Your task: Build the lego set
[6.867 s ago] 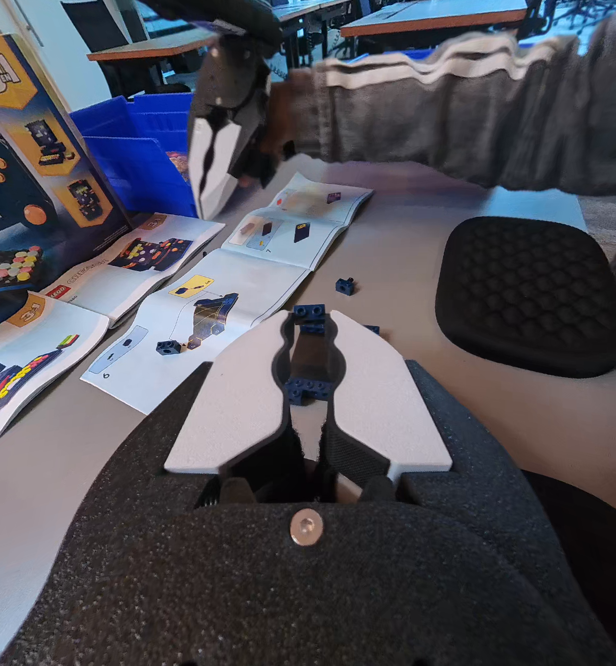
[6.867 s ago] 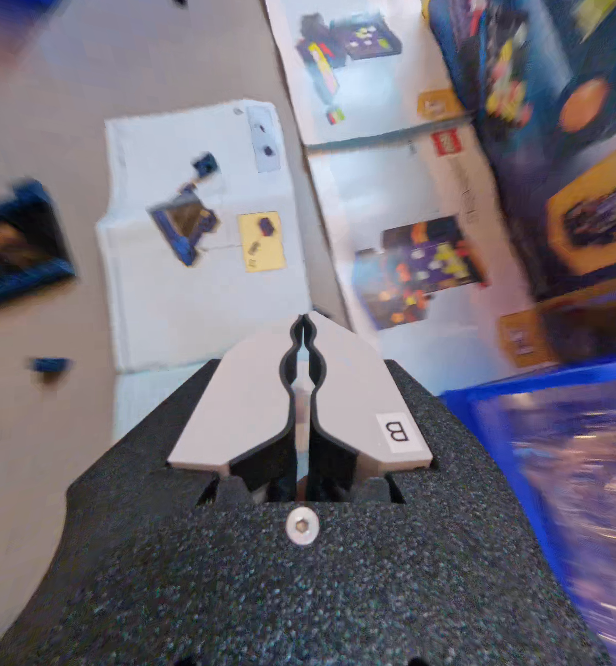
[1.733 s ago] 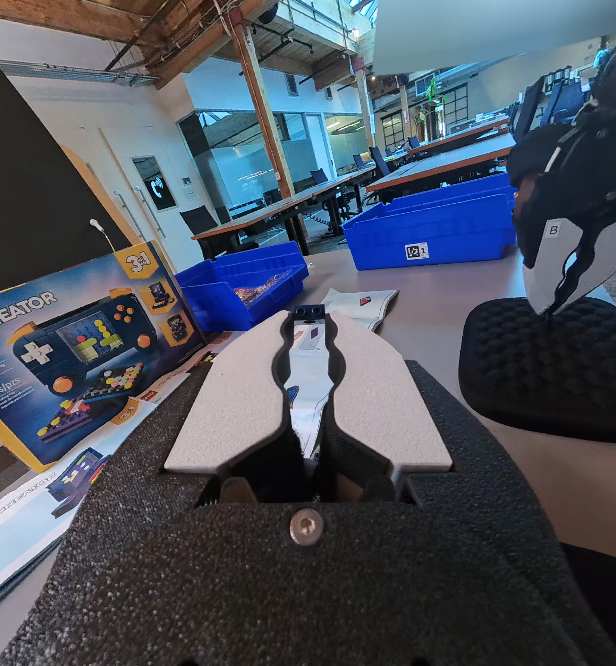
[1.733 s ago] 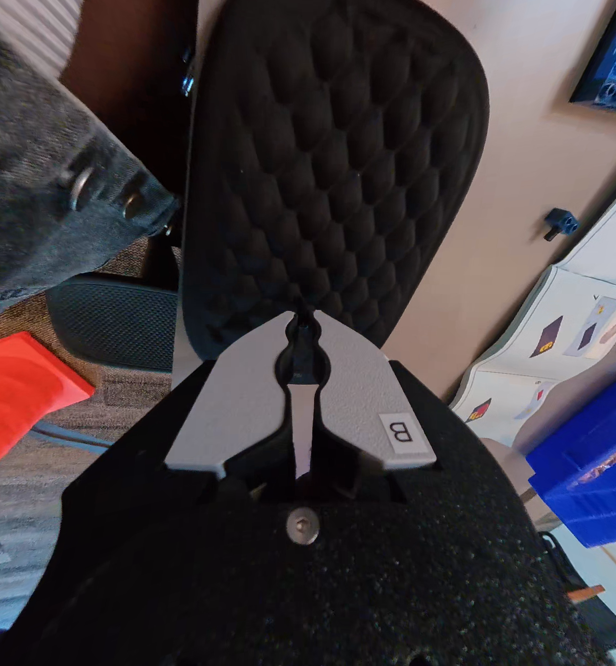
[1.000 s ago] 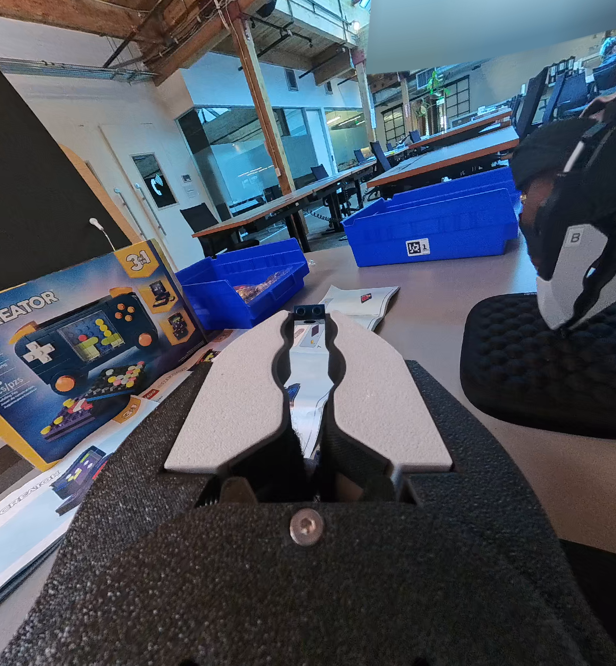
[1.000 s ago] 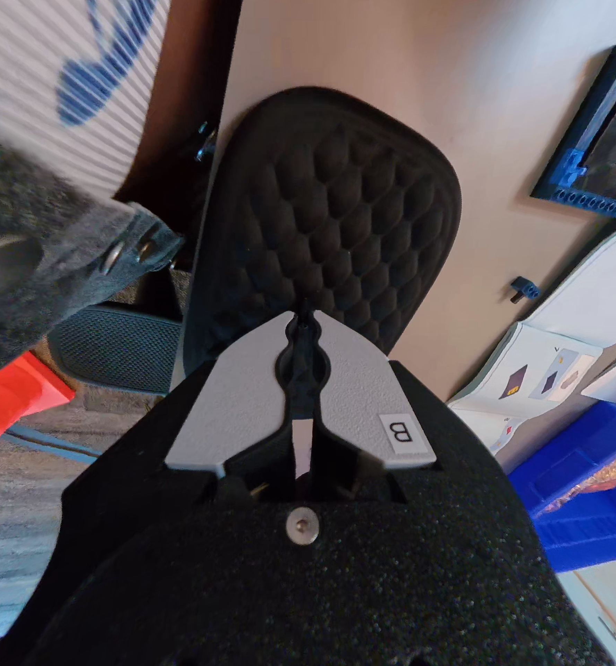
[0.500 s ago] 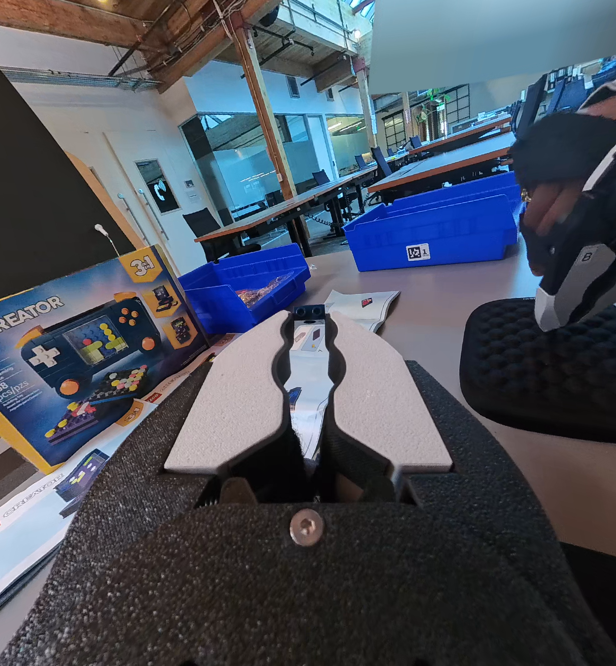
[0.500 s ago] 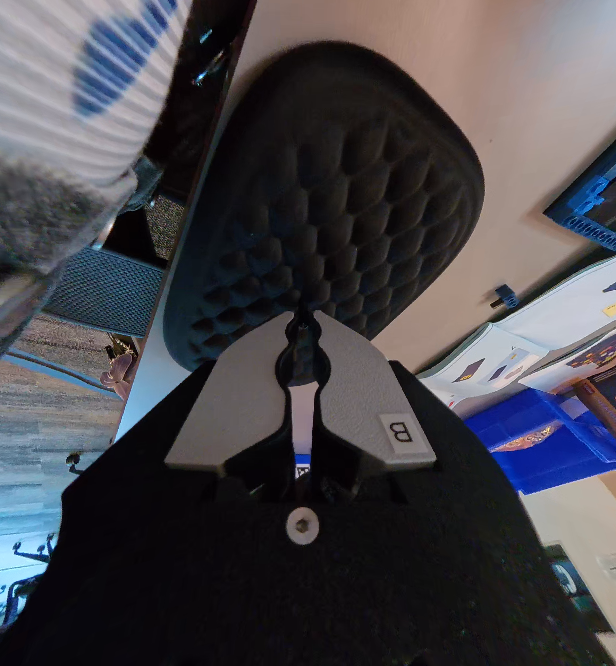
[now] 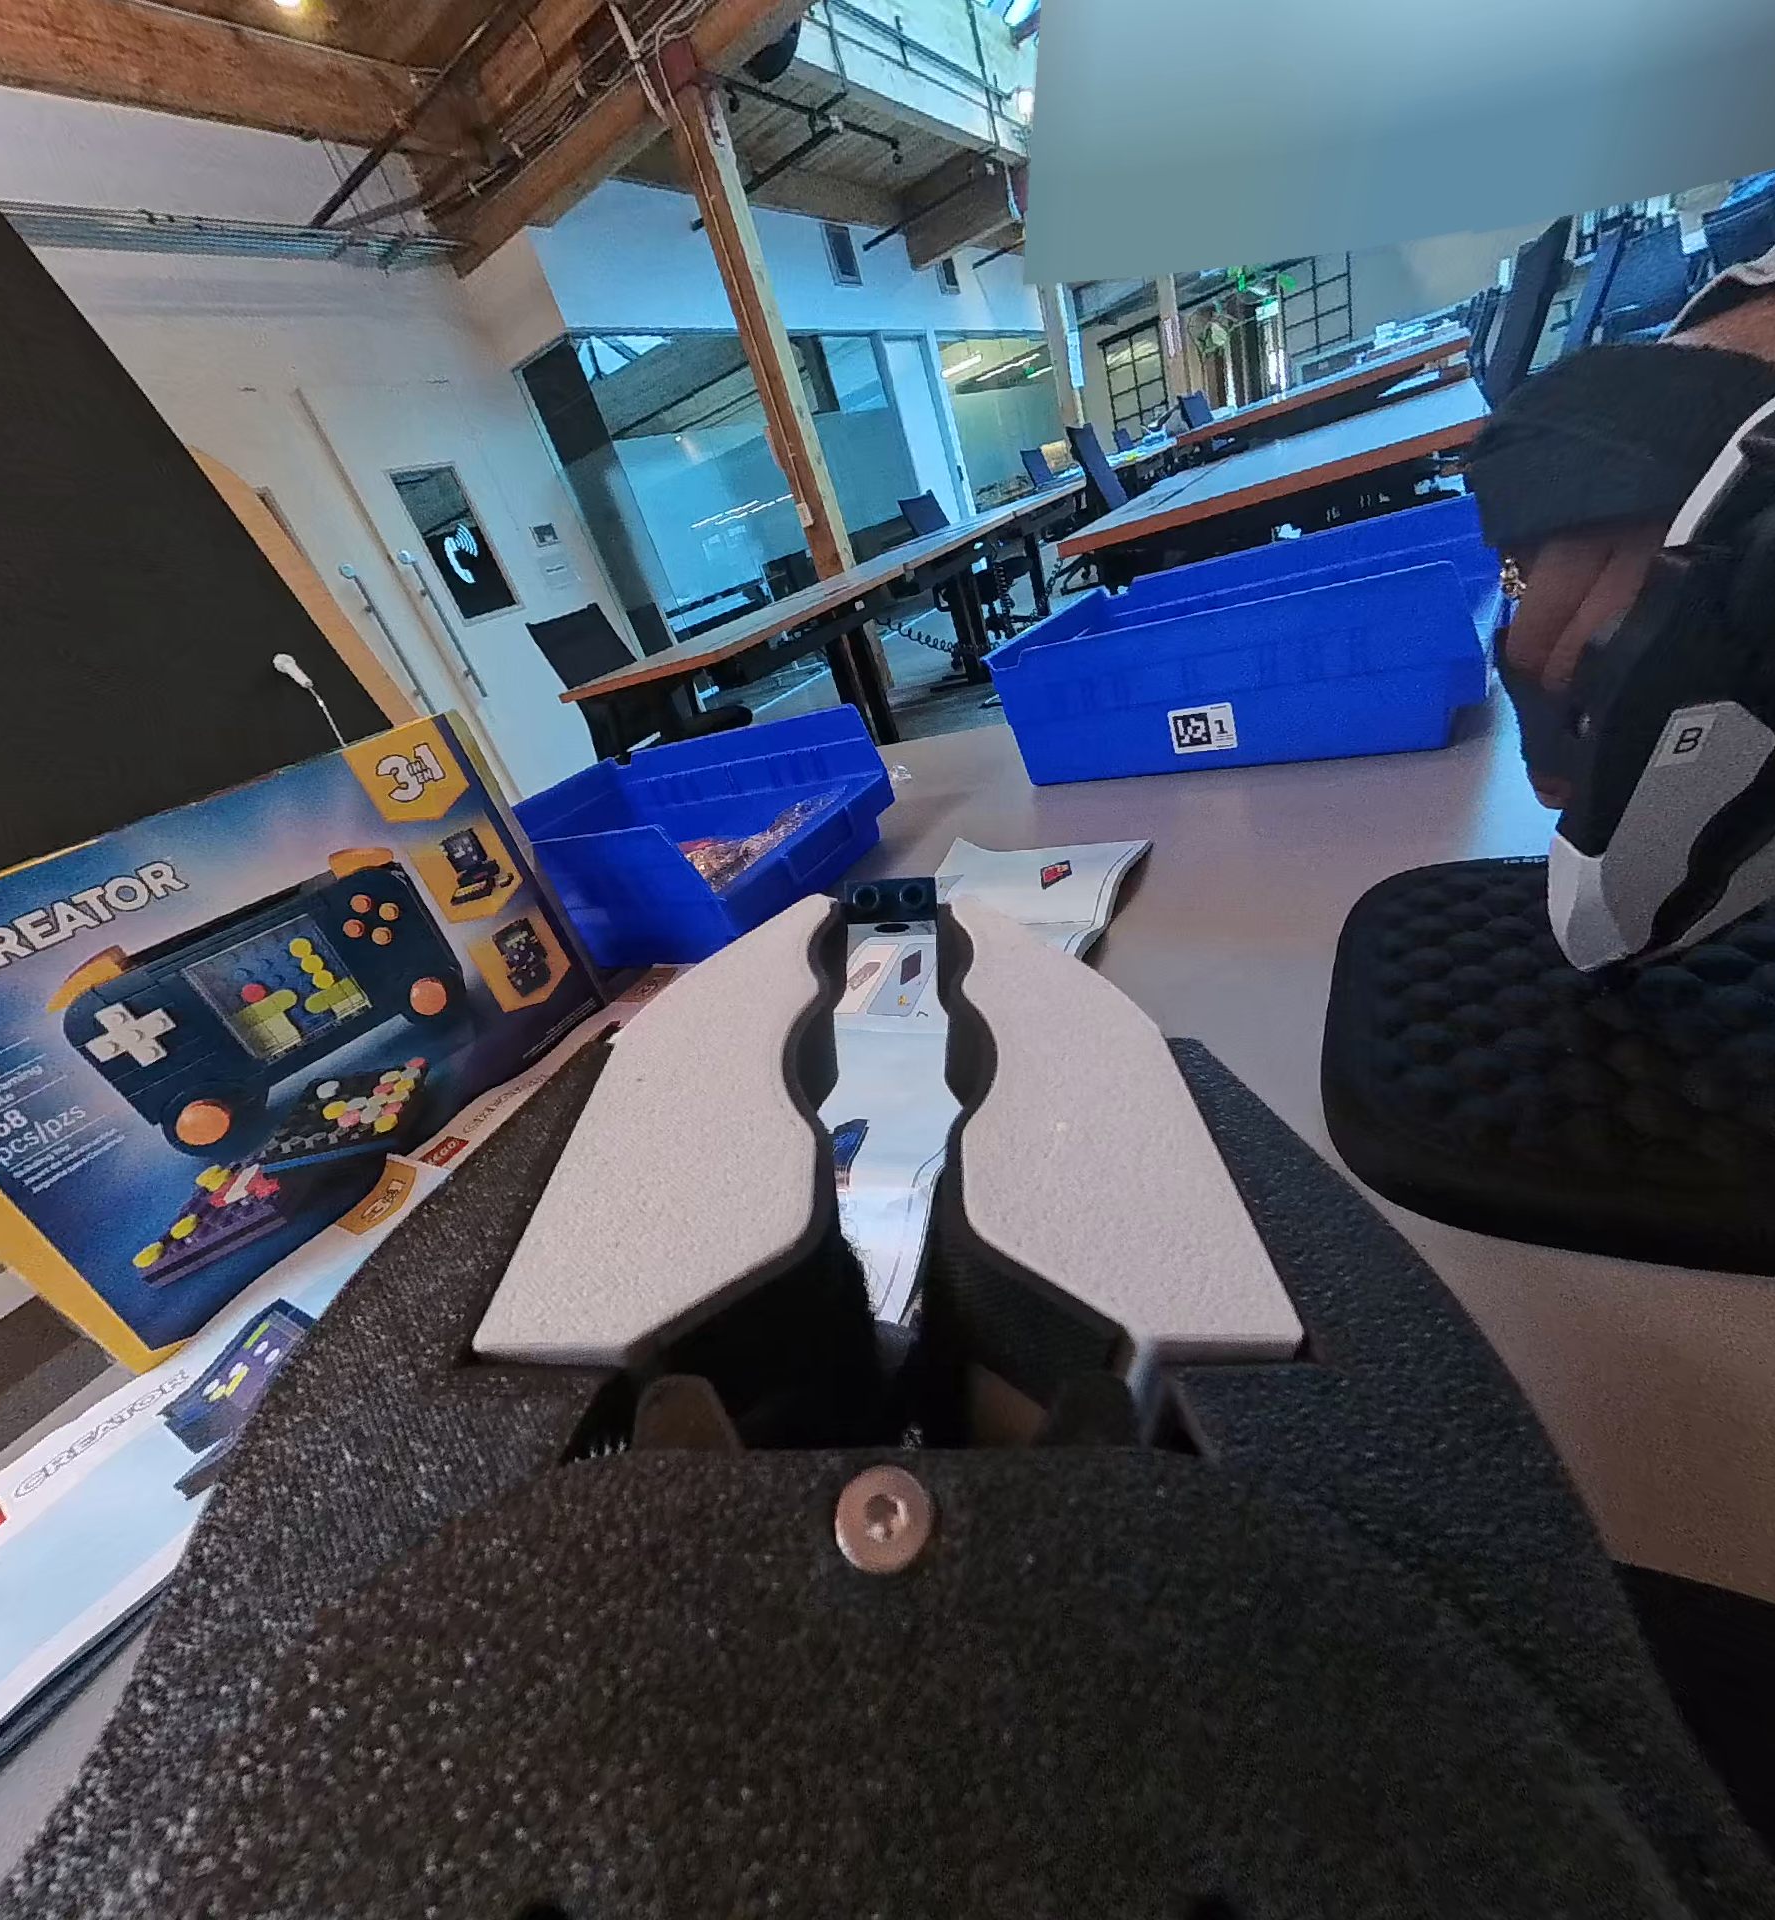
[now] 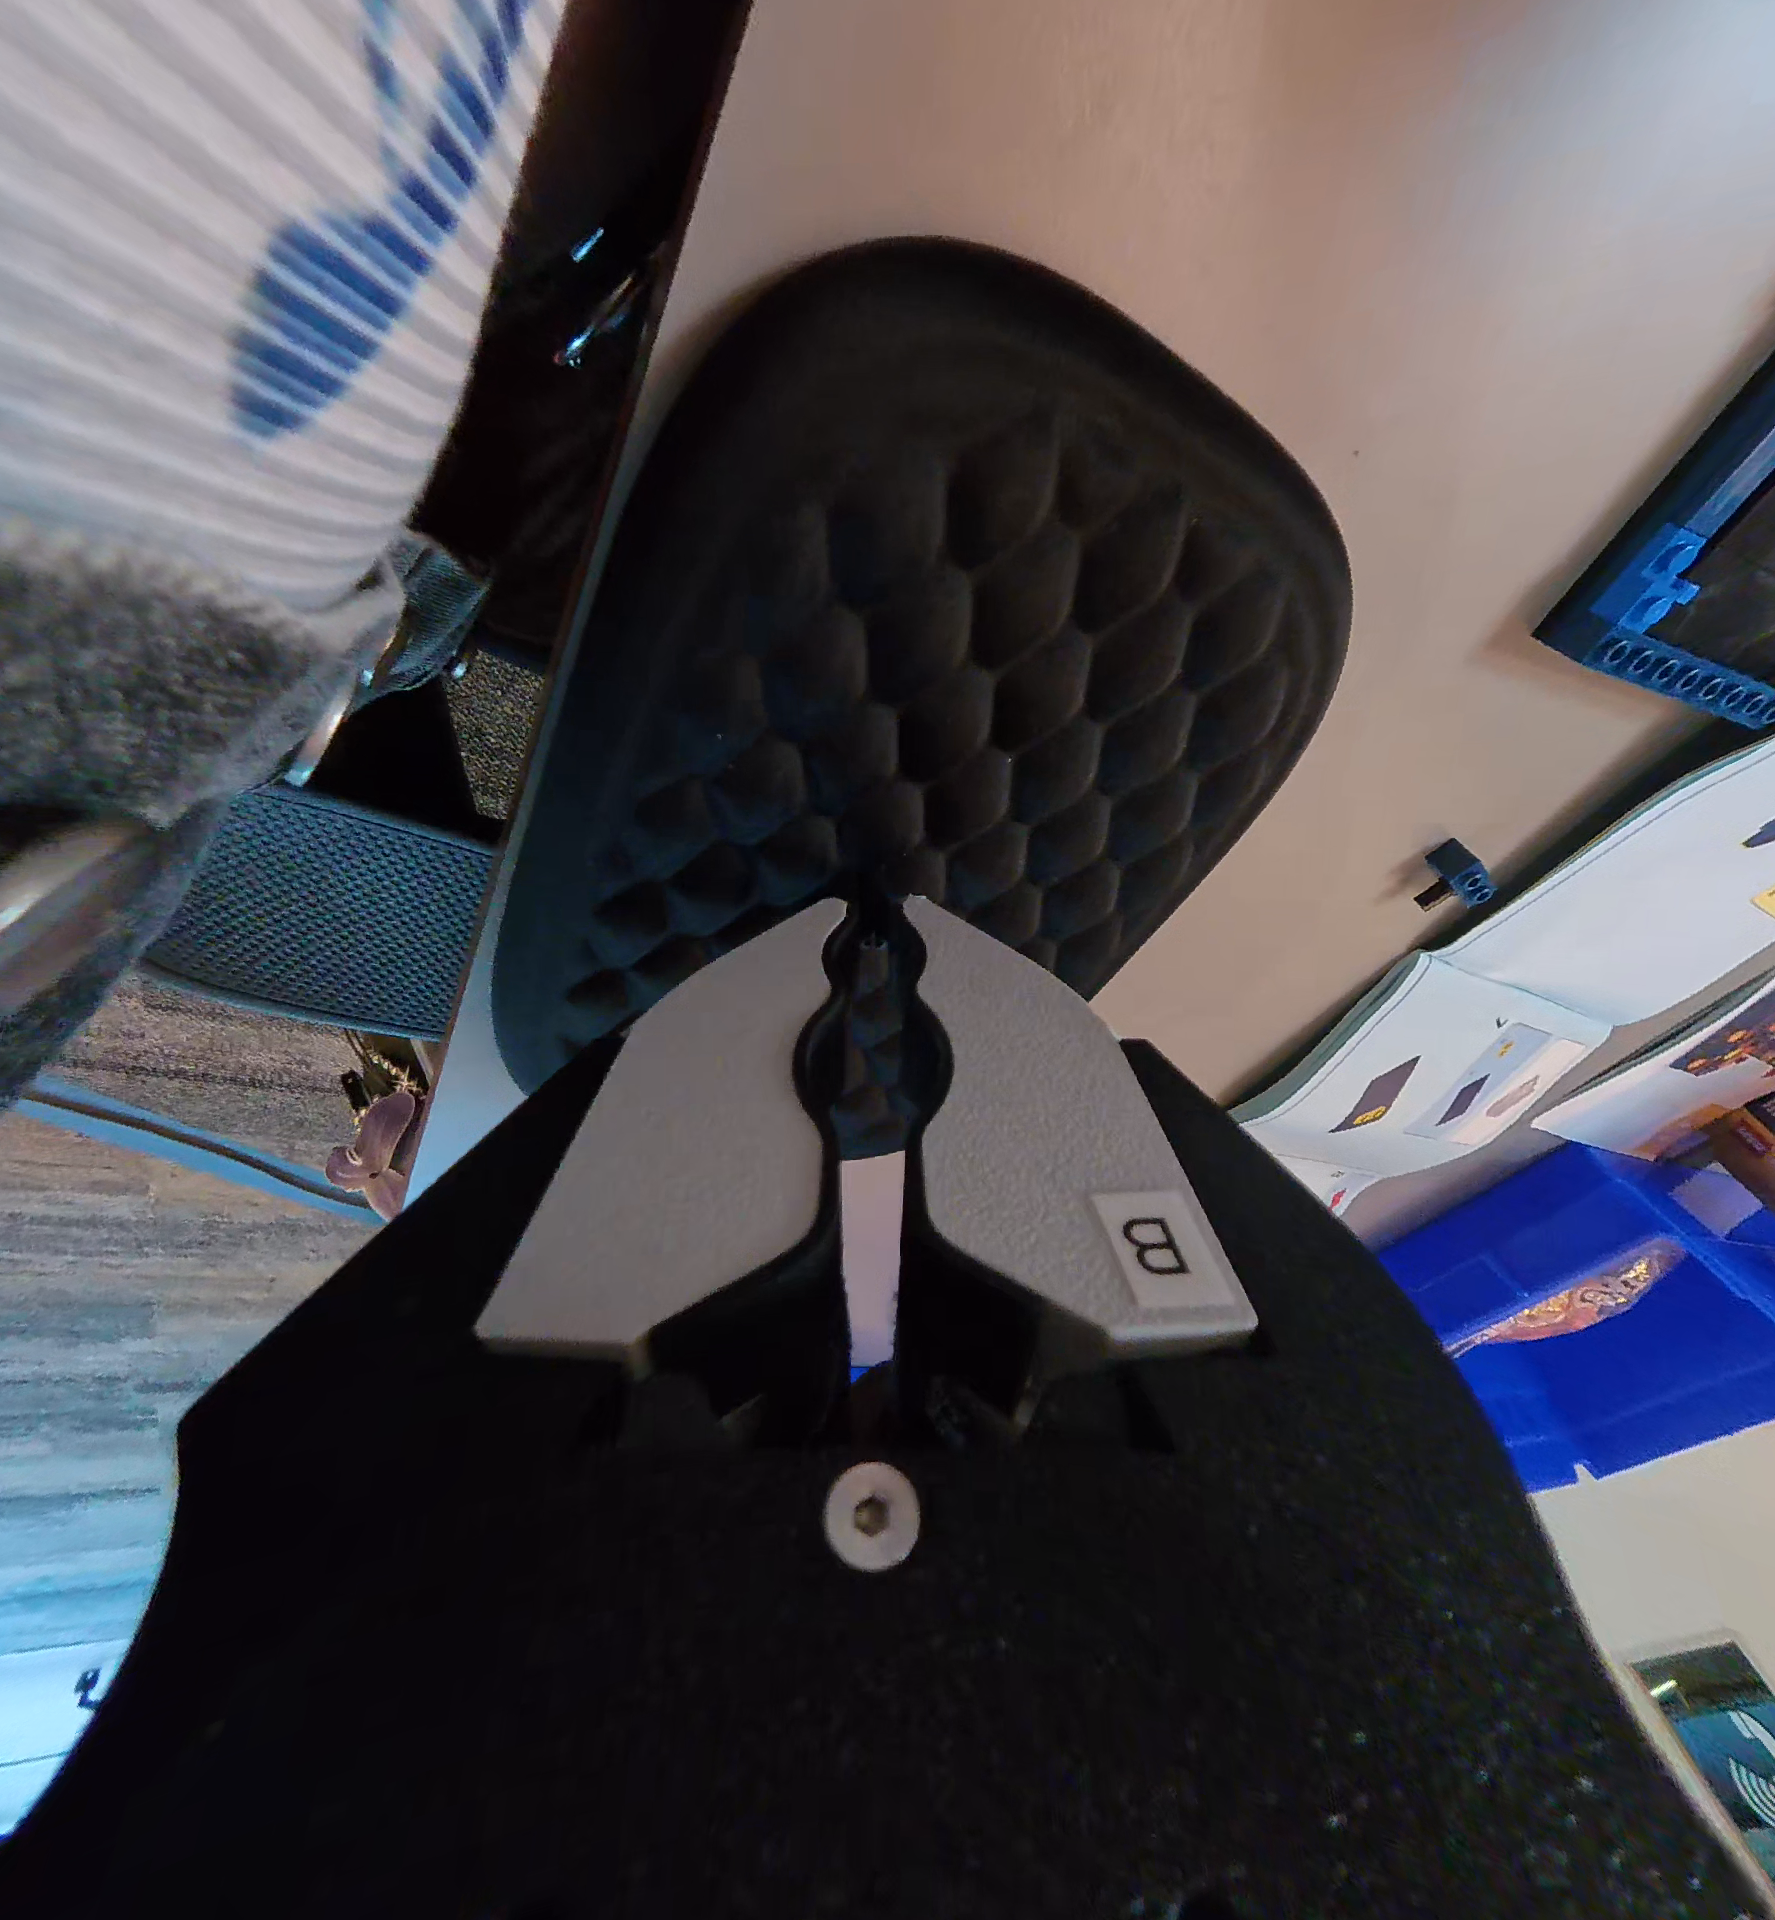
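Right gripper [image 10: 875, 914] has tilted over black pad [image 10: 966, 582], pinching a small dark pin — left gripper [image 9: 890, 904] clamps dark-blue brick [image 9: 890, 896].

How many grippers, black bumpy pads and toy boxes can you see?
Grippers: 2, the left gripper and the right gripper
Black bumpy pad: 1
Toy box: 1
Total: 4

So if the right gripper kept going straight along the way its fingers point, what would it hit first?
The black dimpled pad. The right gripper aims its nearly closed fingertips at the pad's surface, and in the left wrist view the tips look at or just above it. Whether they touch yet is unclear.
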`<move>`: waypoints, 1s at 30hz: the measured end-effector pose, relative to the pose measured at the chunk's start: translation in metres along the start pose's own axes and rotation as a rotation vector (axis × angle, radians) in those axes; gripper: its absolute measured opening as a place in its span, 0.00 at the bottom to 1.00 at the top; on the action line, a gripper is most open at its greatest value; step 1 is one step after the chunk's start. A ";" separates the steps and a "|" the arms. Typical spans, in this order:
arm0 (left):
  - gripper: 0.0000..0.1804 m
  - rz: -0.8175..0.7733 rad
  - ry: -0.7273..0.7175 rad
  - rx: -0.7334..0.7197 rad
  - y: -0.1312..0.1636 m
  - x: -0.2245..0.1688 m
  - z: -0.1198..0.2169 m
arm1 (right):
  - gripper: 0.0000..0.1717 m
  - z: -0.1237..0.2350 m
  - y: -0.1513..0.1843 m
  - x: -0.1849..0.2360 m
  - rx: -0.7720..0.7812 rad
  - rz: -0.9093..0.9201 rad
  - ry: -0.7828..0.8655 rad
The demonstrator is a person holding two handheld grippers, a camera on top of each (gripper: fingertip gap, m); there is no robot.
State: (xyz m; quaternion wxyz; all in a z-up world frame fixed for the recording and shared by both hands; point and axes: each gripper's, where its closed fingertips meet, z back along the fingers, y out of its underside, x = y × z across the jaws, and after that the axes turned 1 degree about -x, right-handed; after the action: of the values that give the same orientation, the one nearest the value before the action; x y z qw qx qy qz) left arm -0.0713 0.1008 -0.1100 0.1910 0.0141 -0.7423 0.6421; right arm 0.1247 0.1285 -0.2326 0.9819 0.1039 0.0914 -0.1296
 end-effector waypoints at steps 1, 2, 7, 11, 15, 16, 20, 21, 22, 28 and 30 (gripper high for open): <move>0.09 -0.001 0.000 0.001 0.000 0.000 0.000 | 0.03 0.000 0.000 0.000 -0.006 -0.006 -0.001; 0.09 -0.002 0.000 0.002 0.000 0.000 0.000 | 0.03 0.000 0.000 0.000 -0.015 -0.012 -0.002; 0.09 -0.001 -0.001 0.004 0.001 0.000 0.000 | 0.03 0.000 -0.001 0.000 -0.096 -0.074 -0.023; 0.09 0.000 0.000 0.007 0.002 0.000 -0.001 | 0.03 0.001 -0.004 -0.002 -0.170 -0.132 -0.033; 0.09 0.001 0.003 0.010 0.003 0.000 -0.001 | 0.03 0.002 -0.005 -0.003 -0.179 -0.135 -0.026; 0.09 0.000 0.002 0.011 0.003 0.000 -0.001 | 0.03 0.002 -0.004 -0.003 -0.175 -0.132 -0.026; 0.09 0.005 0.003 0.010 0.003 0.000 -0.001 | 0.03 0.001 0.013 -0.002 -0.048 -0.050 0.001; 0.09 0.003 0.004 0.010 0.003 0.000 -0.001 | 0.03 0.001 0.013 -0.001 -0.027 -0.017 0.009; 0.09 0.000 0.003 0.010 0.003 0.000 -0.001 | 0.03 0.000 0.012 -0.001 -0.016 0.010 0.014; 0.09 0.000 -0.001 0.006 0.002 0.000 0.000 | 0.03 0.000 0.001 0.000 0.007 0.065 0.008; 0.09 -0.001 0.001 0.005 0.001 0.000 0.000 | 0.03 0.000 0.001 0.000 0.014 0.073 0.006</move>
State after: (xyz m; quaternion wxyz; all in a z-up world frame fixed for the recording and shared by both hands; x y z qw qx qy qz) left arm -0.0716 0.1014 -0.1110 0.1916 0.0148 -0.7406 0.6439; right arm 0.1244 0.1290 -0.2321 0.9849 0.1145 0.0896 -0.0942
